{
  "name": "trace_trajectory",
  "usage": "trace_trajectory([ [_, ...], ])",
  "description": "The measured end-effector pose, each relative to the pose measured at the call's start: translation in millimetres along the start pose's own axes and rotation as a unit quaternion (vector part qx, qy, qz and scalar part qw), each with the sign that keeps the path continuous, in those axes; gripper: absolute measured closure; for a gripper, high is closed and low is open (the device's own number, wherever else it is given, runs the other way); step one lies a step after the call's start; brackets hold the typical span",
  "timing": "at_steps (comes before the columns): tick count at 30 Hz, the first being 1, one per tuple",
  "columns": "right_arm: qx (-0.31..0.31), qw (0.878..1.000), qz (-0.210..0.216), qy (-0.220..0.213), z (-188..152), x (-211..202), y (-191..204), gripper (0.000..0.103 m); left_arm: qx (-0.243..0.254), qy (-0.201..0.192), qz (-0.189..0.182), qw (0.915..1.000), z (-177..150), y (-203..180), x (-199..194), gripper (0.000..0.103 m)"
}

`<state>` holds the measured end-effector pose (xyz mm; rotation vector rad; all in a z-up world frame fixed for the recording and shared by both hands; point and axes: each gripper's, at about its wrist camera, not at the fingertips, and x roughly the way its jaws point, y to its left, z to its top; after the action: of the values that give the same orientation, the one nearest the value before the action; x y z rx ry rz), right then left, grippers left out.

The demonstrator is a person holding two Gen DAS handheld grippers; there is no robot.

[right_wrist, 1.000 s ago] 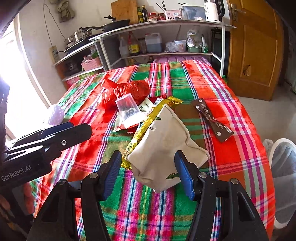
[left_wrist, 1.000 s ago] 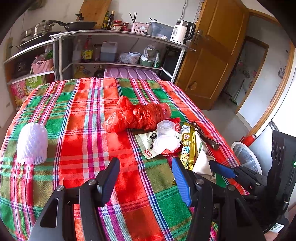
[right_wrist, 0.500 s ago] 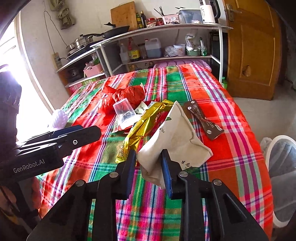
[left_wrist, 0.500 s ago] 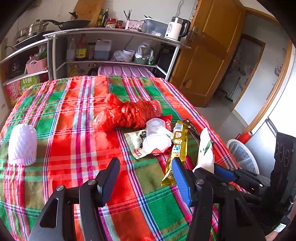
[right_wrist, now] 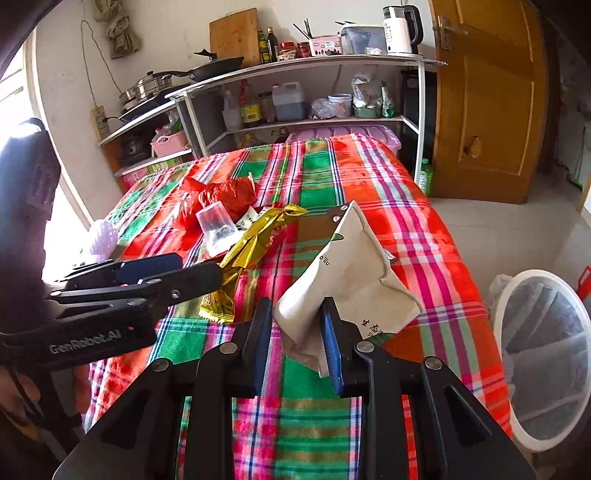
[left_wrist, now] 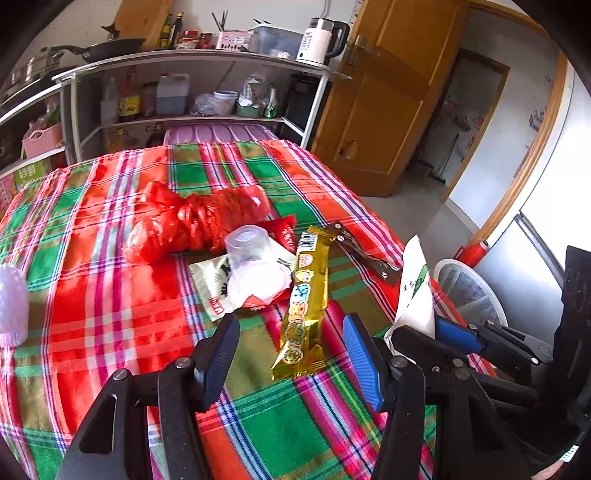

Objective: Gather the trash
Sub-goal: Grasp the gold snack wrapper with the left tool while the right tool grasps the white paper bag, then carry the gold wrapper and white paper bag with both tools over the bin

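Kitchen corner with a metal shelf rack [right_wrist: 310, 70] of bottles, pans and a kettle [right_wrist: 400, 26], beside a wooden door [right_wrist: 487, 99]. In front, a surface under a red-and-green plaid cloth [left_wrist: 110, 295]. Scattered near the middle: a crumpled red plastic bag [left_wrist: 195, 221], an upturned clear plastic cup [left_wrist: 249, 251] on white and red wrappers, a gold snack wrapper [left_wrist: 306, 306] lying lengthwise just beside the cup, and a dark brown wrapper [left_wrist: 364, 251] a little to the right. At the far left edge, a white foam net sleeve [left_wrist: 11, 306].

Right gripper [right_wrist: 295, 328] clenched on a cream-white paper pouch [right_wrist: 351, 269], lifted off the cloth with one corner pointing up, pinched at its lower end. Below and to the right, on the floor, a white-rimmed trash bin [right_wrist: 543, 354] lined with a clear bag.

Left gripper [left_wrist: 291, 350] released, fingers wide apart, hovering low with the near end of the gold snack wrapper between the blue pads [left_wrist: 360, 358].
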<state>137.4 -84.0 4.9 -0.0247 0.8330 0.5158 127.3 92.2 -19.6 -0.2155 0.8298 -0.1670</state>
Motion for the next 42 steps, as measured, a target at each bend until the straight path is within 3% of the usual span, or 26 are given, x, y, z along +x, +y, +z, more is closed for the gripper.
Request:
trace_trajectory([
  [11, 0.002, 1.0, -0.012, -0.004, -2.0, -1.4, -12.2, 0.076, 0.016, 0.021, 0.009, 0.9996, 4.2, -16.0, 28.9, 0.045],
  [19, 0.007, 1.0, -0.008, -0.005, -3.9, 0.6, -17.3, 0.076, 0.026, 0.023, 0.021, 0.9992, 5.8, -20.5, 34.8, 0.073],
  [23, 0.008, 1.0, -0.007, -0.005, -5.3, -0.2, -17.5, 0.076, 0.028, 0.019, 0.019, 0.9992, 5.1, -21.0, 32.4, 0.08],
  [42, 0.013, 0.999, -0.011, -0.034, -2.1, -29.0, -24.2, 0.076, 0.048, -0.005, 0.012, 0.9988, 3.9, -39.8, -1.6, 0.084],
])
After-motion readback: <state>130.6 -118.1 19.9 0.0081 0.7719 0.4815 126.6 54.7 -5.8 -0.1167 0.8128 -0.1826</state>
